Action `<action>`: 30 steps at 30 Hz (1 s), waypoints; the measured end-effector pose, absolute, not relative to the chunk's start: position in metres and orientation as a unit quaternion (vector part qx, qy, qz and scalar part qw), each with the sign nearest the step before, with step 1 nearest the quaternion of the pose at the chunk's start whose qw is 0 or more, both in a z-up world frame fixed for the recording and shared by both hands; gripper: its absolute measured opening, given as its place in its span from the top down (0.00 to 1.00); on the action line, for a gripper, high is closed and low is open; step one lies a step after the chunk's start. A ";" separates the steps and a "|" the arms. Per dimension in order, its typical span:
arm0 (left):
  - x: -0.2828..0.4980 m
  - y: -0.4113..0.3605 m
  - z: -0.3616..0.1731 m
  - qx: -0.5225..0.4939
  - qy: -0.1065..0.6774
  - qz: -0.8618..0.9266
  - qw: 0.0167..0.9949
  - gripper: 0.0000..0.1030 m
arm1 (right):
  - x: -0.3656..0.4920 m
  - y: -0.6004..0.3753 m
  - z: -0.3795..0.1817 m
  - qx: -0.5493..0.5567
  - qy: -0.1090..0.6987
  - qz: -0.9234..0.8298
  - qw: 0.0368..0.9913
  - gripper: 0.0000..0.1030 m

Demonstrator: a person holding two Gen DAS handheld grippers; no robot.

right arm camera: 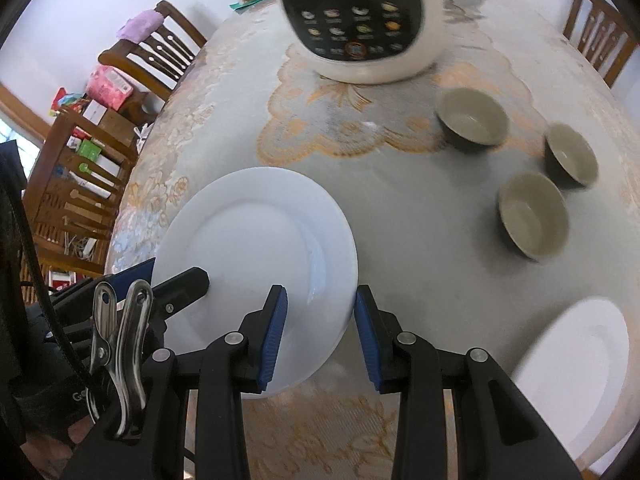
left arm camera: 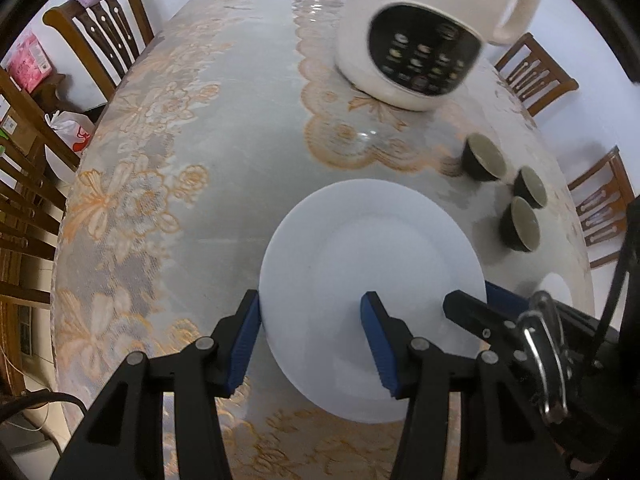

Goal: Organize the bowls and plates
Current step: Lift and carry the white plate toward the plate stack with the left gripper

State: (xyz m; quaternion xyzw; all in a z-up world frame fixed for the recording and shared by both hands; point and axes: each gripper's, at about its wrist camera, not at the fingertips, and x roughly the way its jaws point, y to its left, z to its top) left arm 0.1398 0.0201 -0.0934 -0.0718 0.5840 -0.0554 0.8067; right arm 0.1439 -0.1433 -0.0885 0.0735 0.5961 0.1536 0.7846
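Blue-padded fingers (left arm camera: 248,344) of the left gripper (left arm camera: 316,344) pinch the white plate (left arm camera: 372,280) across its 9 o'clock rim, one pad beneath, one on top. At 3 o'clock, the right gripper (right arm camera: 320,336) clamps the opposite rim likewise. Three dark bowls (right arm camera: 532,216) sit on the floral tablecloth (left arm camera: 160,184) toward 2 o'clock, a second white plate (right arm camera: 576,368) at 4 o'clock.

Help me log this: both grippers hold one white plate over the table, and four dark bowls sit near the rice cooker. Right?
Not quite: three dark bowls, not four, as the right wrist view shows. The left gripper and right gripper do hold one white plate near the rice cooker.
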 end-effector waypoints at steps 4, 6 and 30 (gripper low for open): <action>0.129 0.006 -0.087 -0.068 0.582 -0.059 0.808 0.48 | 0.131 -0.159 -0.086 0.076 0.596 0.150 0.785 0.64; 0.126 -0.001 -0.085 -0.067 0.582 -0.062 0.808 0.48 | 0.125 -0.167 -0.085 0.078 0.595 0.149 0.786 0.64; 0.107 -0.080 -0.069 -0.053 0.580 -0.112 0.805 0.48 | 0.093 -0.251 -0.069 0.115 0.587 0.111 0.794 0.64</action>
